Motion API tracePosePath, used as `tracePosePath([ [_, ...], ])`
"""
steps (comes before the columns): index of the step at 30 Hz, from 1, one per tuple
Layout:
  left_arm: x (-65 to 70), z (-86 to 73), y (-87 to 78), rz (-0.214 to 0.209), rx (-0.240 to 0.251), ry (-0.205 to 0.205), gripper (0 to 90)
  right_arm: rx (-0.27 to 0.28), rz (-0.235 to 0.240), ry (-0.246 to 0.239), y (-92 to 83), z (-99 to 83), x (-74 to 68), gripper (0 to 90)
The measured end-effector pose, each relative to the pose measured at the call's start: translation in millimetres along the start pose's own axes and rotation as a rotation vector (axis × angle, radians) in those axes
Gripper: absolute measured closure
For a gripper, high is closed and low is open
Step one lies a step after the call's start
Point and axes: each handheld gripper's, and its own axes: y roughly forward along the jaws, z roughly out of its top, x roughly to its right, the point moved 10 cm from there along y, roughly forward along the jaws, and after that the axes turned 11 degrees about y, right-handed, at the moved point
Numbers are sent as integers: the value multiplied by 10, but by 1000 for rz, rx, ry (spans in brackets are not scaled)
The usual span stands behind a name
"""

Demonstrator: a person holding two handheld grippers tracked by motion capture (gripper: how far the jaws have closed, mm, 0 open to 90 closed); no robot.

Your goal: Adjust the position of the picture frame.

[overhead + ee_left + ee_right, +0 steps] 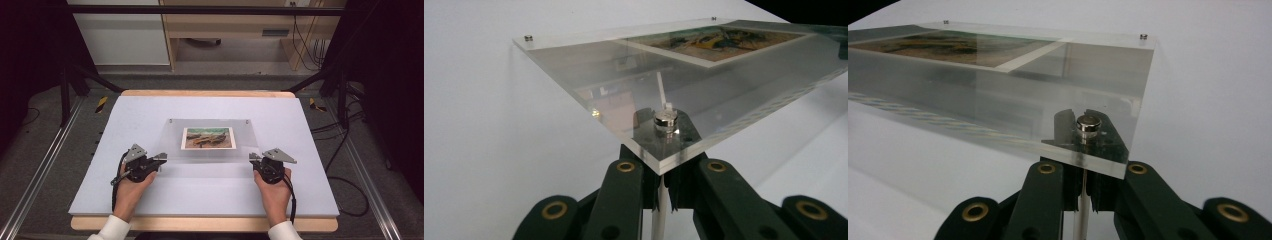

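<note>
Both grippers (161, 158) (253, 158) clamp shut under acrylic frame (210, 152) corners

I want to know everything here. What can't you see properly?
- High view: the photo under the clear plate is too small to tell what it shows.
- Left gripper view: the photo is cut off by the top edge.
- Right gripper view: the claw tips sit behind the plate corner and its metal stud.
</note>
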Motion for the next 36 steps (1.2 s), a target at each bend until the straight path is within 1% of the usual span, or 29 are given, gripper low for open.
tracePosePath([
  [1, 3, -9, 10, 2, -7, 6, 838, 0, -2, 9, 8, -3, 11, 847],
  [3, -11, -9, 17, 8, -6, 7, 837, -4, -2, 11, 18, -19, 19, 847],
  [7, -51, -30, 46, 22, -7, 6, 837, -9, 3, -1, 38, -34, 2, 847],
  [13, -32, -103, 100, 17, -33, 4, 829, -42, -6, 6, 77, -115, 32, 842],
  [15, -30, -107, 108, 18, -35, 4, 829, -41, -10, 1, 82, -119, 40, 842],
  [19, -28, -138, 125, 12, -55, 18, 830, -55, -6, 3, 90, -147, 43, 840],
  [27, -22, -150, 147, 18, -58, 18, 833, -64, -8, -7, 102, -161, 58, 839],
  [36, -20, -153, 139, 17, -65, 27, 835, -67, -5, -1, 97, -172, 57, 839],
])
